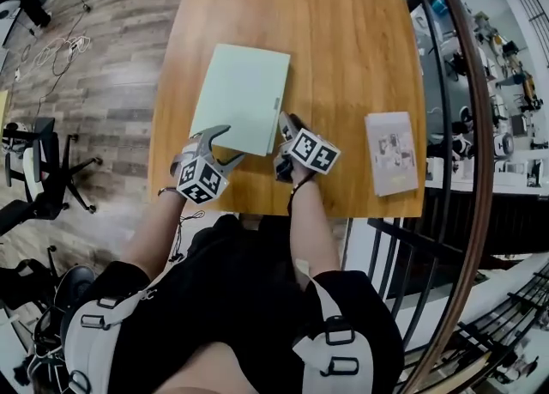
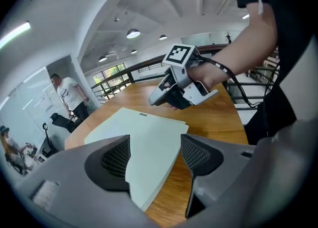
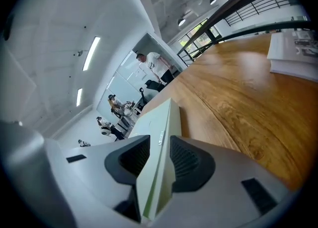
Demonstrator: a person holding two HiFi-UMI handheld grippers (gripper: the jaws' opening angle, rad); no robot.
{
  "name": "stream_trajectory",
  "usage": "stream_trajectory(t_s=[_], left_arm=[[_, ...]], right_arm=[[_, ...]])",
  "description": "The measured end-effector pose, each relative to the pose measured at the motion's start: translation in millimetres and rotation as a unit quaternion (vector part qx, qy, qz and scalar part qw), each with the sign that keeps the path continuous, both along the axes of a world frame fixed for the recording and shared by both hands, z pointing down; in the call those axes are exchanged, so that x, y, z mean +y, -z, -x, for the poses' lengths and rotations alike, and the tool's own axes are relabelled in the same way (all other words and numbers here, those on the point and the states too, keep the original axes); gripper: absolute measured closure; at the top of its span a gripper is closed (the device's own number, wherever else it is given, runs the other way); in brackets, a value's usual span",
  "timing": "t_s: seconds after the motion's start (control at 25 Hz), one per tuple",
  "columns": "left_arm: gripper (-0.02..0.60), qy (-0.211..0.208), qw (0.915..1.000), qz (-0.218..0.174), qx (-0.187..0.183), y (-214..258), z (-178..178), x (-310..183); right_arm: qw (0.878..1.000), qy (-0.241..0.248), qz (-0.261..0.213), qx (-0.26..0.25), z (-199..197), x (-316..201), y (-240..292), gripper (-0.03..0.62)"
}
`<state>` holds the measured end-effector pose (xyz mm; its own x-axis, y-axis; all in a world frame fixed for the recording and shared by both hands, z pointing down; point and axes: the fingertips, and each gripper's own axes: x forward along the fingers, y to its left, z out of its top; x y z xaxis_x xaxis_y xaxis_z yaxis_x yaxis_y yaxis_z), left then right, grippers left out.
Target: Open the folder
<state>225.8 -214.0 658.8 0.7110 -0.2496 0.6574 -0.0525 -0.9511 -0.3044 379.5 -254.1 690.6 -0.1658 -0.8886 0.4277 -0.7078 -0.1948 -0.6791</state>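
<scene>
One table (image 1: 360, 57): light wood, rounded corners, filling the upper middle of the head view.
Floor (image 1: 111, 83): wood planks, on the table's 9 o'clock side.
Railing (image 1: 446, 169): dark metal bars, curving along the table's 3 o'clock side.
Person (image 1: 240, 289): at the table's 6 o'clock edge, dark clothing, both forearms reaching forward, one gripper in each hand.
Bystander (image 2: 69, 95): white shirt, standing beyond the table's far end in the left gripper view.
Office chair (image 1: 43, 178): black, on the floor, well apart from the table at 9 o'clock.
Folder (image 1: 244, 96): pale green, closed, lying flat on the table just at 9 o'clock of the table's middle, turned slightly clockwise.
Booklet (image 1: 391, 152): pale cover with a picture, flat at 4 o'clock of the table's middle, near the 3 o'clock edge, well apart from the folder.
Left gripper (image 1: 230, 143): at the folder's 6 o'clock edge, pointing forward and down; jaws wide apart, the folder's near corner between them in the left gripper view, pads clear of it, nothing clamped.
Right gripper (image 1: 288, 123): at the folder's 4 o'clock corner; jaws apart, straddling the folder's edge, seen edge-on between the pads in the right gripper view; no squeeze on it.
</scene>
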Motion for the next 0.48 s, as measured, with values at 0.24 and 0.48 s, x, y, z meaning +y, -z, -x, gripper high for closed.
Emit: stream_trajectory(t_s=[0.24, 0.48], left_arm=[[0.276, -0.013, 0.9988, -0.013, -0.045, -30.1, -2.2, 8.8], [0.275, -0.027, 0.9953, -0.029, -0.089, -52.6, -5.3, 8.5]], right_arm=[[0.999, 0.019, -0.003, -0.029, 4.5, -10.0, -20.2, 0.487], [0.998, 0.037, -0.007, -0.051, 10.9, -18.6, -31.0, 0.487]])
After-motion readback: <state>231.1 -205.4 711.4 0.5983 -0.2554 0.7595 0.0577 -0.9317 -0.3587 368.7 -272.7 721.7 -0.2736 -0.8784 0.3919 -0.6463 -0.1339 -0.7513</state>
